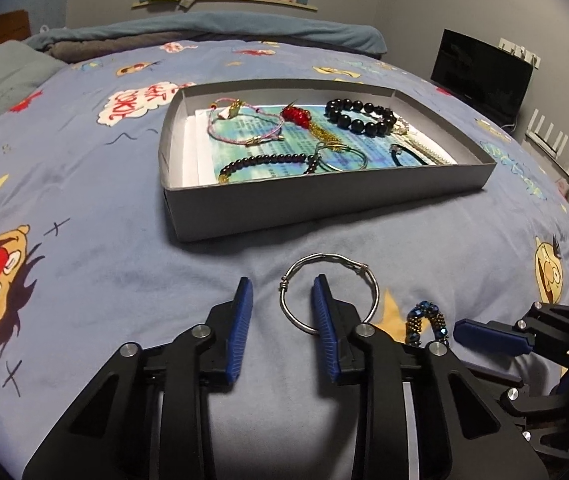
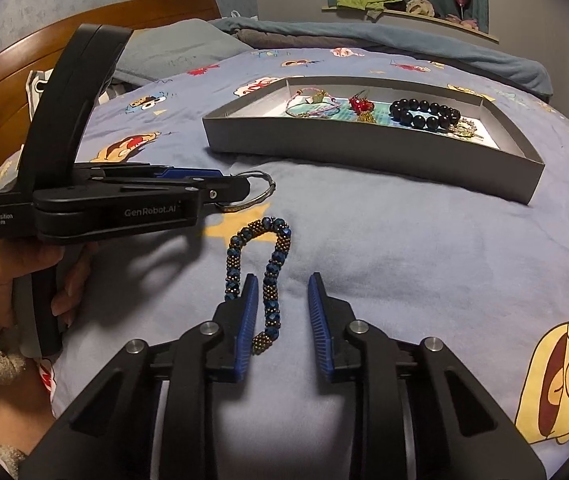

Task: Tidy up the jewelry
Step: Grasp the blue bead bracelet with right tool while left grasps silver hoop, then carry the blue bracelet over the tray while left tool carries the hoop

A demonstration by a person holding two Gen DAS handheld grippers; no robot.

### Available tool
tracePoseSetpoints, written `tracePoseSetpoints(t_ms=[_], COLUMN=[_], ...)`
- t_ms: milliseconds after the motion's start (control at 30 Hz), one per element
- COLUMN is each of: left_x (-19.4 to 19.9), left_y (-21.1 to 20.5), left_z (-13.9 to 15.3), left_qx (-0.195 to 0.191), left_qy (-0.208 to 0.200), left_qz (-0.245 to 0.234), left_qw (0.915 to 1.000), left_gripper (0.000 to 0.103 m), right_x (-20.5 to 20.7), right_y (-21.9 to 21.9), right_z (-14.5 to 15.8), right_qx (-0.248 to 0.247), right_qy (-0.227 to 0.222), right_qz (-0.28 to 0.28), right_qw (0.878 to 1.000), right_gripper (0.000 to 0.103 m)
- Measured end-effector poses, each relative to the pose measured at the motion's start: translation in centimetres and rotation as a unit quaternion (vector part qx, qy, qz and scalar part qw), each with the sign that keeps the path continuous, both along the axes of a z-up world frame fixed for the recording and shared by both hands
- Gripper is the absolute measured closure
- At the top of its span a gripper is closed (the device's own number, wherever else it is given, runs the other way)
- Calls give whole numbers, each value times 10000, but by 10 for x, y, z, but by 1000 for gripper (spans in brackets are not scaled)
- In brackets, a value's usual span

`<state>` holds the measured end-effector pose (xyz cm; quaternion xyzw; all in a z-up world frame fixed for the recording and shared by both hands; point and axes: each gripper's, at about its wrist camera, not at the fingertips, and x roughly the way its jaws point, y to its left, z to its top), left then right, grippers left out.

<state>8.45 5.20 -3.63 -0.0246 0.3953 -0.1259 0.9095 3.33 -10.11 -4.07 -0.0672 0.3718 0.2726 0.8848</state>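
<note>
Down on the cartoon-printed bedspread (image 1: 104, 288), the left gripper (image 1: 283, 280) sits low with its blue fingers spread. The silver bangle (image 1: 329, 262) lies flat right at its tips: the right-hand finger pokes inside the ring while the left one stands outside it, at about 9 o'clock of the bangle, so the hoop's near-left arc runs between the two pads. Nothing is pinched yet. From the right wrist view the same gripper comes in side-on from 9 o'clock, held level and close to the cover, with the bangle (image 2: 262, 188) curving out past its nose. A bare hand (image 2: 12, 272) grips the handle underneath, a fuzzy sleeve at the wrist.

The right gripper (image 2: 282, 280) also hovers low, jaws apart. The blue and gold beaded bracelet (image 2: 272, 276) lies folded into a narrow loop on the cover; one strand runs down between the fingers, close against the inner face of the left pad, while the other strand lies just outside that finger. The loop's bend points off toward 12 o'clock. In the left wrist view the bracelet (image 1: 428, 320) shows at 3 o'clock of the bangle, just beside it, with the right gripper's blue tip close by.

Farther up the bed, toward 12 o'clock, rests the shallow grey box (image 1: 324, 212). Inside it, on a printed sheet, lie a pink cord bracelet (image 1: 244, 124), a red beaded piece (image 1: 298, 116), a chunky black bead bracelet (image 1: 358, 118), a smaller dark bead strand (image 1: 268, 160) and a thin wire hoop (image 1: 340, 156).
</note>
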Motion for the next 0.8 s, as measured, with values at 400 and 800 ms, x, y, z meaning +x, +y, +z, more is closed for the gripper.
tracePoseSetpoints(t_ms=[400,800], left_x=[-12,-32], left_y=[6,0], left_z=[8,31], left_qx=[-75,28], left_qy=[-281,-795], left_qz=[18,-285], left_qw=[9996,9964], left_gripper=[98,98], right_x=[-5,-10], right_y=[3,-4], right_z=[3,21], right_qx=[21,137], right_qy=[-187,-620], right_qz=[112,46], right_qw=[9998,9980], right_gripper=[96,96])
